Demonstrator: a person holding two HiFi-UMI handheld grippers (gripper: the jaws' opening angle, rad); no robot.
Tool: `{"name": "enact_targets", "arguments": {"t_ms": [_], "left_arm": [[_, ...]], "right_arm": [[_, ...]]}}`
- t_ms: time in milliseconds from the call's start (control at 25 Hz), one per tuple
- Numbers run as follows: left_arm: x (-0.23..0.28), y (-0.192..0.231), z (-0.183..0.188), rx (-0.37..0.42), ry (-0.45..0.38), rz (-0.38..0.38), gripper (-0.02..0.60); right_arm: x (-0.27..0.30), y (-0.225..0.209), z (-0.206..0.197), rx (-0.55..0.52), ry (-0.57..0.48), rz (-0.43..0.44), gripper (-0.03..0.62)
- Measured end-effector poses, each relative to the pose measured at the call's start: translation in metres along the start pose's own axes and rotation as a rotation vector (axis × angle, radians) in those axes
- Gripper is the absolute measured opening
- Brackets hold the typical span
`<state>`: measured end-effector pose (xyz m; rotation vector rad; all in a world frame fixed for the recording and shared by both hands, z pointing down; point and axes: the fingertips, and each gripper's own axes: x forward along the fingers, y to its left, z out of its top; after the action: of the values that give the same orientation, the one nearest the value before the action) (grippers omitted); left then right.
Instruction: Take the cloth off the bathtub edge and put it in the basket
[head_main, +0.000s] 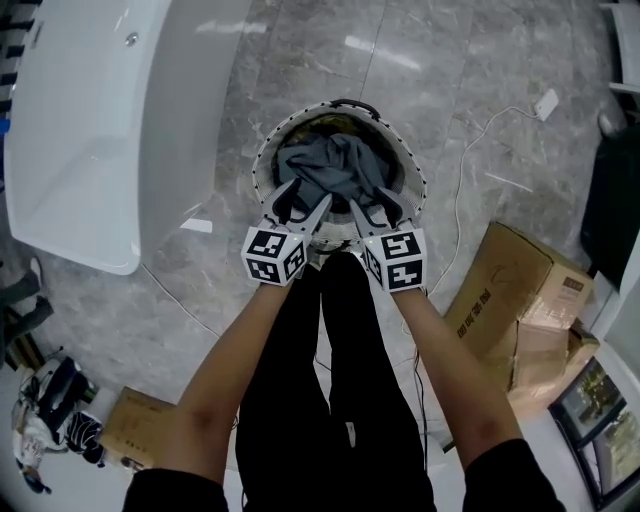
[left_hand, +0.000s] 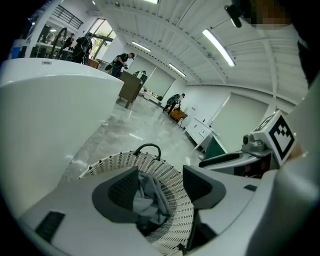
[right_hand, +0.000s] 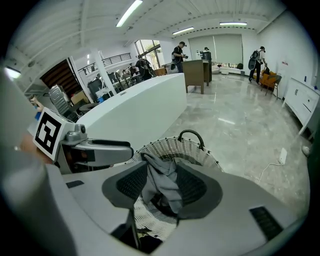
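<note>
A white woven basket (head_main: 262, 160) is seen on the grey shiny floor, with a dark handle (head_main: 345, 103) on its far side. The grey cloth (head_main: 335, 170) is bunched up inside the basket. The white bathtub (head_main: 90, 130) is to the left of the basket, just beside it, and no cloth is seen on the part of its edge that shows.

Both grippers are held side by side over the near rim of the basket, tilted down toward it. The jaws of the left gripper (left_hand: 160, 189) are spread wide. The cloth is seen through the gap, down in the basket, and it is not pinched. The jaws of the right gripper (right_hand: 162, 186) are spread wide too. A fold of the cloth stands up between them. It may be brushing the pads, but that cannot be told for sure.

A cardboard box (head_main: 520, 290) is on the floor to the right, well apart from the basket. A thin white cable (head_main: 470, 150) is laid across the floor between the basket and the box. Black trousers (head_main: 330, 380) are seen below the two bare arms.
</note>
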<state>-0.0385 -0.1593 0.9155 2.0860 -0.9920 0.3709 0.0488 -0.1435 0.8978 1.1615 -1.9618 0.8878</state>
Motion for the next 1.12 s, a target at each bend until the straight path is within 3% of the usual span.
{"name": "enact_targets", "arguments": {"t_ms": [320,520,720,1000,1120], "left_arm": [[-0.027,-0.037,0.026,0.04,-0.074,-0.003,0.273],[-0.058,-0.075,0.041,0.023,-0.09,-0.032,0.273],[-0.114,-0.113,0.067,-0.002,-0.098,-0.031,0.273],[-0.218,-0.164,0.124,0.043,-0.192,-0.012,0.273],[-0.26,-0.194,0.155,0.069,-0.236,-0.053,0.272]], "right_arm": [[-0.039,0.002,0.011,0.026,-0.048,-0.003,0.183],[-0.083,0.008,0.025,0.066,-0.102,-0.017,0.183],[-0.151,0.033,0.046,0.102,-0.148,-0.022,0.183],[-0.256,0.084,0.074,0.07,-0.172,-0.021,0.183],[-0.3,0.103,0.101,0.054,-0.23,-0.035,0.183]]}}
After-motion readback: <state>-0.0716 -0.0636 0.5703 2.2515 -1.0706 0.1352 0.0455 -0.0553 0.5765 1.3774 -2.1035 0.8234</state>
